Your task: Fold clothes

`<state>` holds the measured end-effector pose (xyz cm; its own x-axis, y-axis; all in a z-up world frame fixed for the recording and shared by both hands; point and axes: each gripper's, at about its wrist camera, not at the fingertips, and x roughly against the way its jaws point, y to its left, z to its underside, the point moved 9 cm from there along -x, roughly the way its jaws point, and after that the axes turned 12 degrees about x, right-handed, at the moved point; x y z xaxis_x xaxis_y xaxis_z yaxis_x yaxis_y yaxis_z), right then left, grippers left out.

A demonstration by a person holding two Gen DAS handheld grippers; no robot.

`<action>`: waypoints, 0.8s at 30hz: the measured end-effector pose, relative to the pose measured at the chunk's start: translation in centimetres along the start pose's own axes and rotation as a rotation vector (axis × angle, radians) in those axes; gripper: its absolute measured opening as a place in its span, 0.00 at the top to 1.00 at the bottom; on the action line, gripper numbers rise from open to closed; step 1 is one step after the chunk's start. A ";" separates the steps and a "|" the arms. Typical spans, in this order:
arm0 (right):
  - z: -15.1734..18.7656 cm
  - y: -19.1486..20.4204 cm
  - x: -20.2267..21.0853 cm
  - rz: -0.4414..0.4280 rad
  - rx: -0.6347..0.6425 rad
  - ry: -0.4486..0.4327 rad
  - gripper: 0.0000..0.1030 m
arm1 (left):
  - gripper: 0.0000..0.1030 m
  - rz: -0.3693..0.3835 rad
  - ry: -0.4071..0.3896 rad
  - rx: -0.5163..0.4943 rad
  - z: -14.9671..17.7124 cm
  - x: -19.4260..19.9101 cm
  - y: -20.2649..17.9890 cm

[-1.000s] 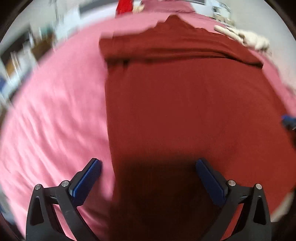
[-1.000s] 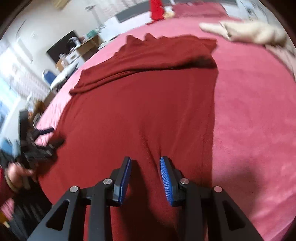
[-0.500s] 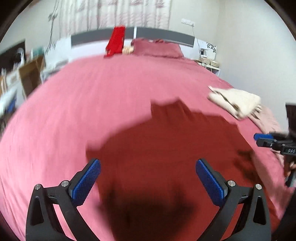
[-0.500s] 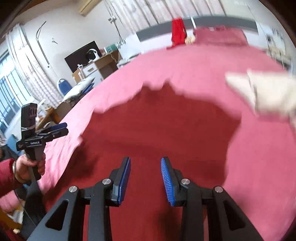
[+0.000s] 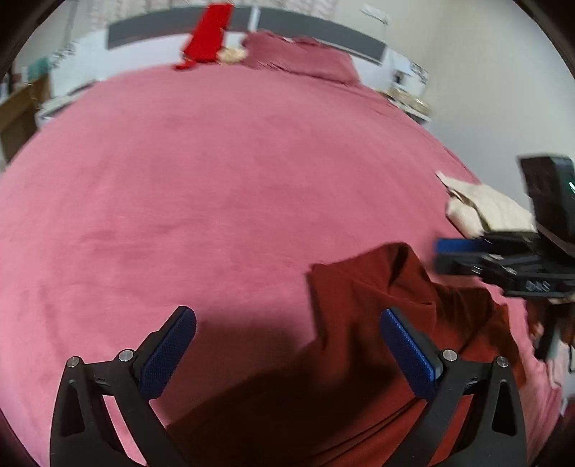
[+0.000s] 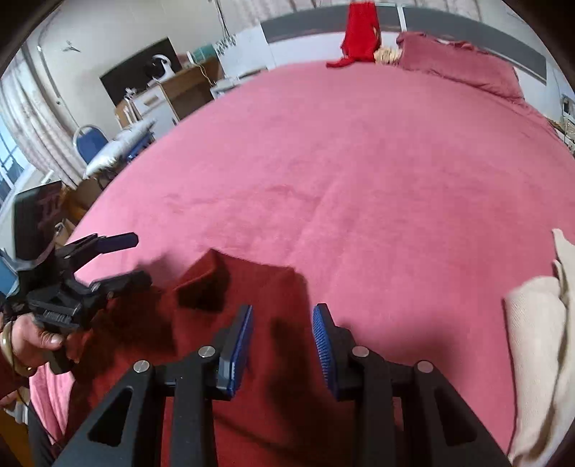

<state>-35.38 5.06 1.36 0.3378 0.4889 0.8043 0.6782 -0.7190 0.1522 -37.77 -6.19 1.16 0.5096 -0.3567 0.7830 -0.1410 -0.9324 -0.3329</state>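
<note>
Both tongs [image 5: 287, 354] [image 6: 282, 345] open, empty, over dark-red garment [image 6: 273, 359]; no legible writing

The pink bed [image 6: 359, 172] lies bare across its wide middle, open from the near edge to the far pillow [image 6: 460, 61]. Near, the dark red garment [image 6: 273, 359] is bunched under both hand-held grippers. A cream garment [image 6: 535, 345] blocks the right side. At the far headboard hangs a bright red cloth [image 6: 359, 32]. Furniture crowds the room left of the bed.
</note>
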 end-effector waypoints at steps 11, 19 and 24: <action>0.7 -0.8 -5.4 -0.022 -0.016 0.110 0.66 | 0.00 -0.011 0.122 -0.057 -1.0 -6.2 -1.2; 1.6 -2.1 -4.2 -0.081 -0.156 0.041 0.96 | 0.24 -0.094 0.066 -0.115 -1.1 -6.7 -2.1; 1.0 -1.7 -2.1 -0.103 -0.169 -0.022 0.97 | 0.82 0.013 0.043 -0.025 -2.1 -4.6 -2.8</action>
<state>-36.63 5.78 -1.13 0.2874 0.5736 0.7671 0.5910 -0.7364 0.3292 -41.45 -2.07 -0.41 0.4705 -0.3706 0.8008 -0.1686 -0.9286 -0.3307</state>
